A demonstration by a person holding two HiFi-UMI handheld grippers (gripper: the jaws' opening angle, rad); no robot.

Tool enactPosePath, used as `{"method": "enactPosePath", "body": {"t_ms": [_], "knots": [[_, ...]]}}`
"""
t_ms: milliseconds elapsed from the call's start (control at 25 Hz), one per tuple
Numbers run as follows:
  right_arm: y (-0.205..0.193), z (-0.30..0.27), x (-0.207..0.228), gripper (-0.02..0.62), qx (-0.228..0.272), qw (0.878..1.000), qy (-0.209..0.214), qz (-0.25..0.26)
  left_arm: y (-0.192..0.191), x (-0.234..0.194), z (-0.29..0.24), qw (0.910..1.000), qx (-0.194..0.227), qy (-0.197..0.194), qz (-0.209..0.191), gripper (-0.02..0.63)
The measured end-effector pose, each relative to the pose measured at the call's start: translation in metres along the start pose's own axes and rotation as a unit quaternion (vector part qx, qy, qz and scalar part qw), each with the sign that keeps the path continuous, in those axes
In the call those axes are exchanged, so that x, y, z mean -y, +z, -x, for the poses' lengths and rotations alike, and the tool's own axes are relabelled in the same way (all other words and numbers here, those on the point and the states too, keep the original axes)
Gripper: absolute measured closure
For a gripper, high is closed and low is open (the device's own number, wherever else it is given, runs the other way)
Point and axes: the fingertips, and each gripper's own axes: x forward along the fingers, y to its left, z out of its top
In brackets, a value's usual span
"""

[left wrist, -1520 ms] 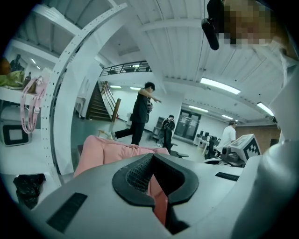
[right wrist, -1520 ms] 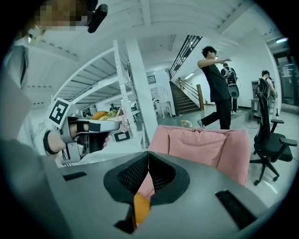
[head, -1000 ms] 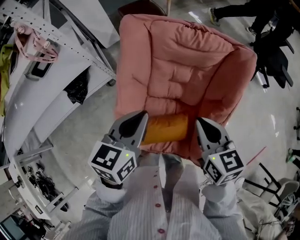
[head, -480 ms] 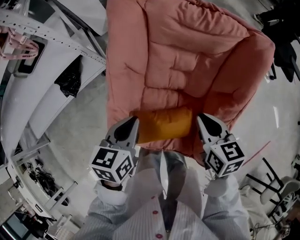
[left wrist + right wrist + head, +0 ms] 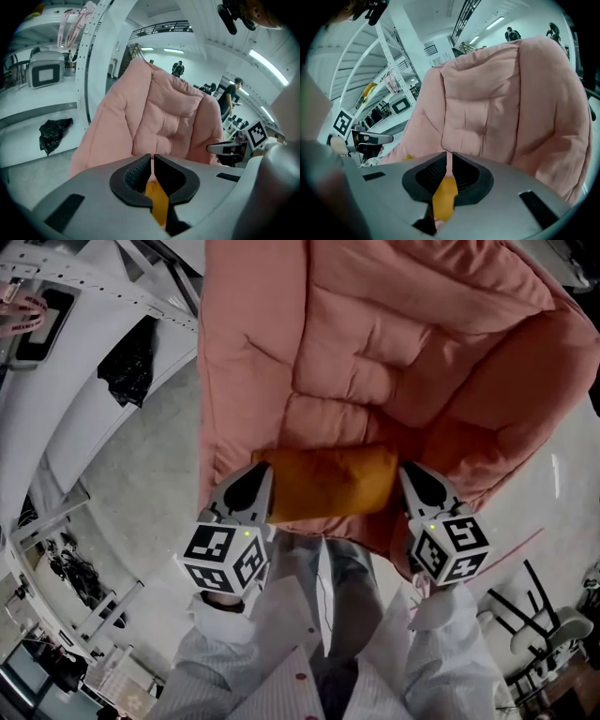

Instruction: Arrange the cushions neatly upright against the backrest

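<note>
An orange cushion [image 5: 328, 482] hangs crosswise in front of me, over the front of a pink padded armchair [image 5: 375, 352]. My left gripper [image 5: 263, 472] is shut on the cushion's left end and my right gripper [image 5: 407, 472] is shut on its right end. In the left gripper view the jaws [image 5: 152, 157] pinch orange fabric [image 5: 157, 202], with the armchair [image 5: 154, 117] ahead and the right gripper [image 5: 225, 148] off to the side. In the right gripper view the jaws [image 5: 450, 157] also pinch orange fabric [image 5: 444, 197], facing the chair's backrest [image 5: 501, 103].
White metal shelving [image 5: 84, 296] stands on the left with a black bag [image 5: 127, 362] on it. Black chair frames [image 5: 530, 606] stand at the lower right. Grey concrete floor [image 5: 141, 474] lies between the shelving and the armchair.
Both grippers have carried the orange cushion forward toward the armchair, which now fills more of the head view. Both grips stayed shut.
</note>
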Motion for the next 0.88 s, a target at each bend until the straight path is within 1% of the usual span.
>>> {"method": "enactPosePath", "body": {"t_ms": [160,200,240,280,440,520,600,760,880], "knots": [[-0.014,-0.015,0.019,0.580,-0.011,1.000,-0.006,-0.007,-0.017,-0.008,-0.012,0.9997,-0.016,0.019,0.006,0.591],[-0.018,-0.019,0.024,0.580,-0.016,1.000,-0.006,-0.010,-0.021,-0.011,-0.015,0.9995,-0.021,0.023,0.009,0.576],[-0.023,-0.024,0.029,0.580,-0.022,1.000,-0.007,-0.014,-0.024,-0.014,-0.017,0.9993,-0.026,0.026,0.012,0.541],[-0.028,-0.029,0.034,0.580,-0.028,0.999,-0.008,-0.018,-0.027,-0.017,-0.020,0.9990,-0.030,0.029,0.014,0.525],[-0.050,-0.045,0.050,0.578,-0.048,0.998,-0.012,-0.031,-0.041,-0.026,-0.025,0.9978,-0.043,0.047,0.016,0.502],[-0.059,-0.051,0.056,0.560,-0.057,0.998,-0.010,-0.037,-0.048,-0.029,-0.026,0.9971,-0.047,0.057,0.019,0.491],[-0.068,-0.058,0.060,0.524,-0.066,0.997,-0.007,-0.048,-0.055,-0.031,-0.027,0.9962,-0.052,0.065,0.025,0.474],[-0.089,-0.073,0.069,0.494,-0.087,0.992,-0.005,-0.091,-0.072,-0.037,-0.031,0.9938,-0.065,0.080,0.041,0.456],[-0.105,-0.082,0.074,0.473,-0.109,0.989,-0.012,-0.101,-0.084,-0.044,-0.035,0.9912,-0.076,0.093,0.055,0.437]]}}
